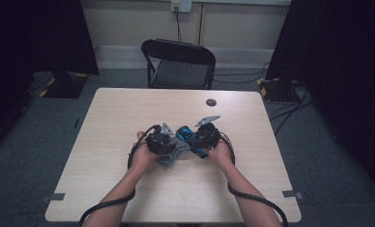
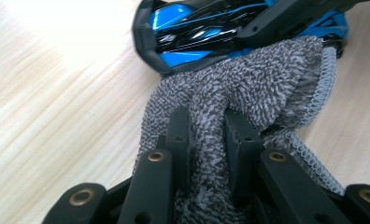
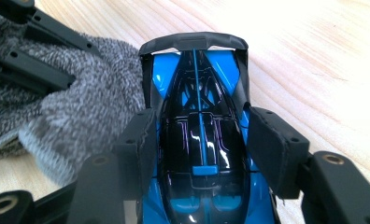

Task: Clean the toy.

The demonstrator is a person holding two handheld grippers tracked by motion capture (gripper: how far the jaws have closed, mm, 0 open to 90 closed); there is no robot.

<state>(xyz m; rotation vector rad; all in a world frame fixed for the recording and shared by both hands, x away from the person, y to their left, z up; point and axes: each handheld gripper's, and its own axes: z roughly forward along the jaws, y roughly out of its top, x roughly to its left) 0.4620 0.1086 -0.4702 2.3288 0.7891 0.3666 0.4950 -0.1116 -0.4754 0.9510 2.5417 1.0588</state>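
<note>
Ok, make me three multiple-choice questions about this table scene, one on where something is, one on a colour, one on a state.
1. Where does the grey cloth lie relative to the toy car?
A. touching its side
B. on the chair
C. at the far table edge

2. What colours is the toy car?
A. red and white
B. blue and black
C. yellow

3. What is the left hand-held gripper doing?
A. hanging open over bare wood
B. clamping the car
C. pinching the cloth

Answers:
1 A, the cloth presses against the car in the right gripper view.
2 B, its glossy body is blue with black panels.
3 C, cloth is bunched between its jaws, while the right hand-held gripper holds the car.
</note>
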